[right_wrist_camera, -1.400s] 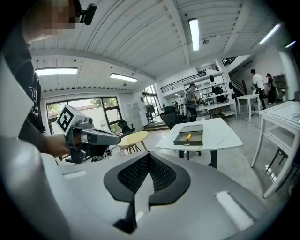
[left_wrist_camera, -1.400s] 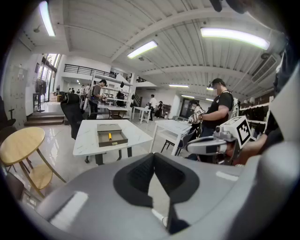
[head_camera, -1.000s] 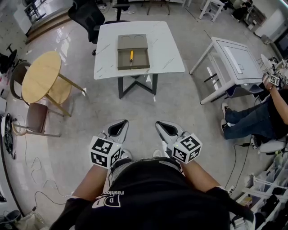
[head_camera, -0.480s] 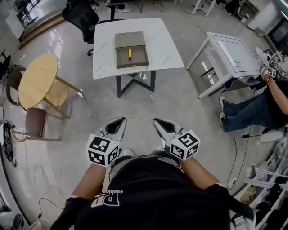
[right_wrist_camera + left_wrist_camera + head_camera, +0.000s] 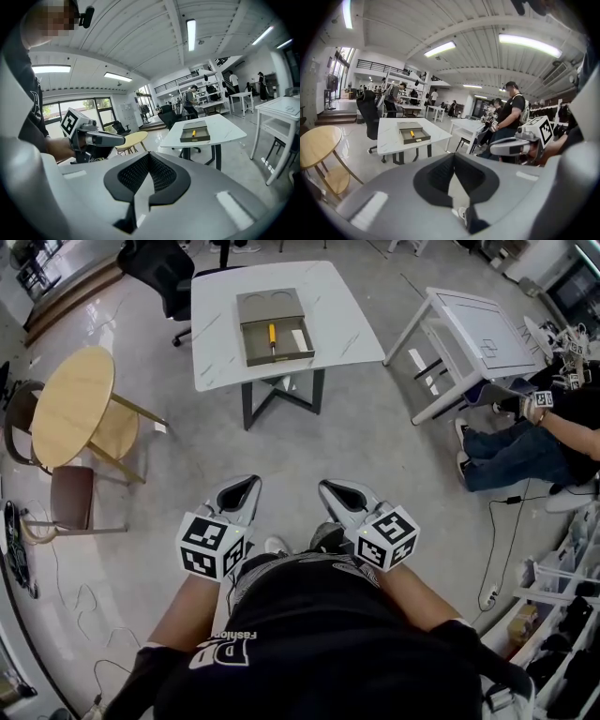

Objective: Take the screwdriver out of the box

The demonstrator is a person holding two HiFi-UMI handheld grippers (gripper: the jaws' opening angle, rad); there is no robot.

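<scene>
Far ahead on a white marble-look table (image 5: 337,329) lies a shallow grey-brown box (image 5: 274,326), and a screwdriver (image 5: 273,334) with a yellow handle rests inside it. The box (image 5: 412,134) and screwdriver (image 5: 193,133) also show small in both gripper views. My left gripper (image 5: 244,487) and right gripper (image 5: 332,489) hang side by side at waist height over the floor, well short of the table. Both point toward it, jaws shut with nothing in them. Each sees the other: the right gripper (image 5: 511,146), the left gripper (image 5: 105,138).
A round wooden table (image 5: 73,407) and a brown chair (image 5: 70,495) stand at the left, a black office chair (image 5: 159,263) behind the marble table. At the right are a white desk (image 5: 478,329) and a seated person (image 5: 530,442). Cables (image 5: 66,587) trail on the floor.
I have walked a little toward the table, carrying both shut grippers along. A shoe now shows between them. The seated person at the right has shifted.
</scene>
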